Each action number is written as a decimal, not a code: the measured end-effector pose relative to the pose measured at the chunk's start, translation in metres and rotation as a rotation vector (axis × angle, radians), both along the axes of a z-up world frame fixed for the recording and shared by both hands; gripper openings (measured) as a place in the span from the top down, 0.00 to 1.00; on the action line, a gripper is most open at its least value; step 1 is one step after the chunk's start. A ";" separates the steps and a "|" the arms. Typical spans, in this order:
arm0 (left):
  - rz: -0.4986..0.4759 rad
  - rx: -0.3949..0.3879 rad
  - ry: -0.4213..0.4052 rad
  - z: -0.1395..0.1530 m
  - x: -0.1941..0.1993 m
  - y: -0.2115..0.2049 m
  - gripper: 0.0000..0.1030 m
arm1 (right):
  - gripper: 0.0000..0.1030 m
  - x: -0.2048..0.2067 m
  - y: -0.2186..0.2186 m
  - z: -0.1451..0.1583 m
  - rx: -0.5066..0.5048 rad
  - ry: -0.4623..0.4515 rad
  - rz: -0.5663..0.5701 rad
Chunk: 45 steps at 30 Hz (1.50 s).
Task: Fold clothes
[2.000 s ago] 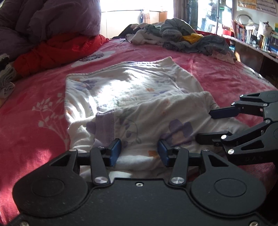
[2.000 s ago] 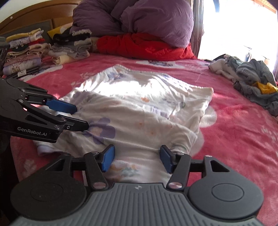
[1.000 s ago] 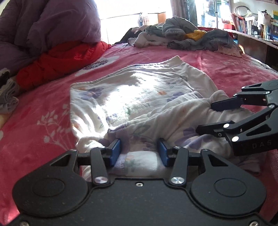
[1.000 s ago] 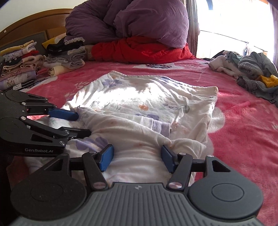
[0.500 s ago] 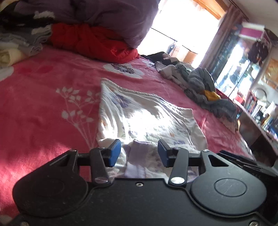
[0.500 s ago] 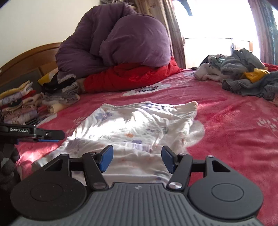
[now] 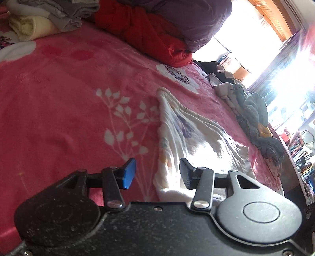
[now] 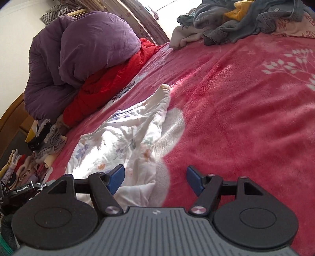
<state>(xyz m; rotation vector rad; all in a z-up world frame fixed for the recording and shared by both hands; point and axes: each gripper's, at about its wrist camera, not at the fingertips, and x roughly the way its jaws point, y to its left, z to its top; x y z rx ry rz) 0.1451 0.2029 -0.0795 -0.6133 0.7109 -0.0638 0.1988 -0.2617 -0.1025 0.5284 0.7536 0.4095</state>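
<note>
The left gripper is open, with nothing between its fingers. Its blue pad hangs over the pink blanket, and its other finger sits over the near left edge of the white flowered cloth.

The right gripper is open too and holds nothing. Its left pad is over the near right edge of the same cloth. Its right pad is over bare blanket.

The cloth lies on the blanket in front of both grippers. It is wrinkled and bunched at the near end, and bright sun falls on the middle of it. Its far corners point away toward the window.

To the left, by the headboard, sits a stack of folded clothes. Farther back are a red quilt and a big purple quilt resting on top of it. On the far right side of the bed is a messy heap of grey and yellow clothes.
</note>
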 end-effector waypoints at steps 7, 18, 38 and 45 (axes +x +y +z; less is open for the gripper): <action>-0.051 -0.007 0.008 -0.008 0.041 0.017 0.51 | 0.31 0.039 -0.006 -0.005 0.023 0.000 0.027; -0.202 -0.064 -0.061 -0.017 0.109 0.029 0.47 | 0.29 0.102 -0.001 -0.004 0.017 -0.049 0.077; -0.398 0.035 -0.075 -0.012 0.179 -0.003 0.67 | 0.58 0.157 0.038 0.002 -0.112 -0.145 0.209; -0.436 -0.008 -0.118 -0.002 0.171 -0.003 0.90 | 0.81 0.155 0.026 0.001 0.024 -0.189 0.258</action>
